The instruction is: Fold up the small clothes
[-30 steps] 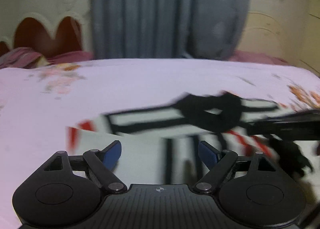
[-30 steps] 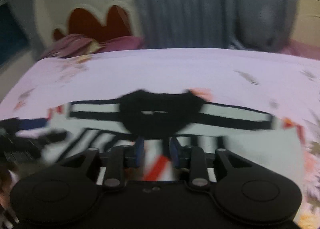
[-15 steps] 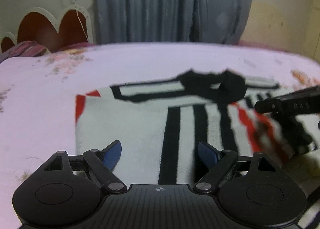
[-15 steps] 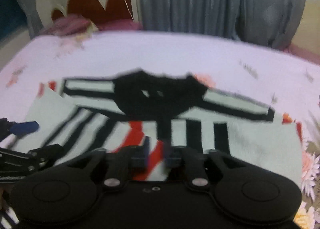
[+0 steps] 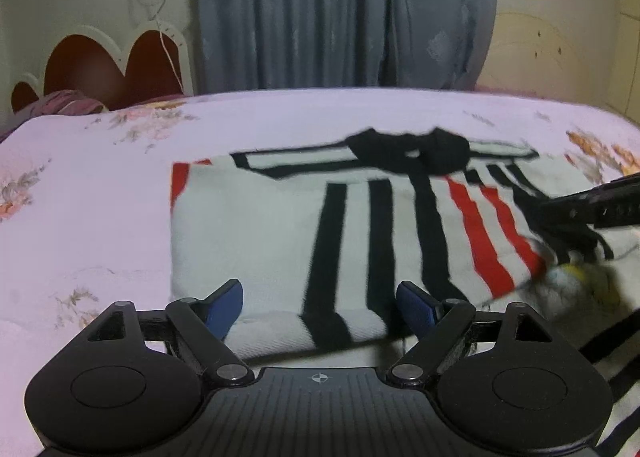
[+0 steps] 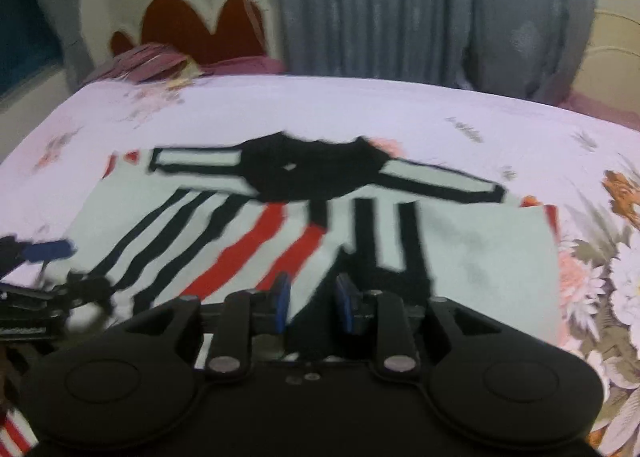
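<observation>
On the bedsheet (image 5: 100, 185), a striped shirt (image 5: 260, 225) lies part-folded.

No readable text, label, brand or number appears in either view. Faint pale marks on the right gripper (image 5: 600, 209), at 3 o'clock, are too blurred to read.

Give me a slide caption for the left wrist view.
Open left gripper hovers over a striped shirt on the floral bedsheet.
</observation>
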### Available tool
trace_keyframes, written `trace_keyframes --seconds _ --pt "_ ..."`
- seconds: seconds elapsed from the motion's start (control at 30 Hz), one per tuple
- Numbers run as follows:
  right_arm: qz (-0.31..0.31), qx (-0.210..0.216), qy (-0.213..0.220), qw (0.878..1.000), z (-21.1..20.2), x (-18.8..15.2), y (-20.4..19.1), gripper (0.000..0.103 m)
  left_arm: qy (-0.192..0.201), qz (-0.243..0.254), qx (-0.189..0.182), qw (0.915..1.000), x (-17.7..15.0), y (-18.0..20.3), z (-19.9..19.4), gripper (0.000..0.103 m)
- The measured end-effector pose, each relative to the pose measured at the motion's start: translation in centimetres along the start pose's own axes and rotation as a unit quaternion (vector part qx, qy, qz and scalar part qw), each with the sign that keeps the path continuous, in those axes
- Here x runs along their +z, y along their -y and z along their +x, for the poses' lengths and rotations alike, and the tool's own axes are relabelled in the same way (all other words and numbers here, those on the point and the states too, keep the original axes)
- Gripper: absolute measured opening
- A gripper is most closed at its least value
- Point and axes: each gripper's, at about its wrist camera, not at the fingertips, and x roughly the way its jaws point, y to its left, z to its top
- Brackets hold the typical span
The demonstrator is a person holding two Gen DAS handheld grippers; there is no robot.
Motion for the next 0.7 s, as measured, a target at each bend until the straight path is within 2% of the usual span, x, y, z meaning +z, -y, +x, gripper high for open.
trace_keyframes --seconds 0.07,0.13,0.23,0.43,0.5,0.57,0.7 --pt "-0.015 -0.038 -0.038 0.998 1.4 -1.1 -0.1 0.025 -0.015 0.007 0.004 0.9999 -0.6 0.0 0.6 0.084" --pt "0.026 -0.026 -0.027 0.999 1.2 -1.4 1.3 0.024 -0.011 0.013 0.002 0.9998 -0.7 -0.2 0.4 0.084" --pt "0.022 -0.060 -0.031 0.998 0.6 -1.1 1.7 0.024 -0.010 0.012 -0.002 0.9999 -1.1 -0.7 -0.1 0.084" --pt "0.051 -0.075 -0.038 0.995 -0.1 -1.9 3.4 0.026 0.002 -0.008 -0.006 0.9999 -1.2 -1.4 -1.3 0.084" --pt "0.057 -0.082 -0.019 0.995 -1.3 -2.0 3.4 0.026 0.011 -0.013 -0.001 0.9999 -1.0 -1.6 -2.1 0.084" --pt "0.057 -0.084 -0.004 0.995 -2.0 -2.2 3.3 0.025 0.001 -0.015 0.001 0.9999 -1.2 -2.0 -2.1 0.084" --pt "0.070 -0.088 -0.031 0.993 -0.5 -3.0 4.0 0.025 -0.010 -0.015 0.004 0.9998 -1.6 -2.2 -1.6 0.083"
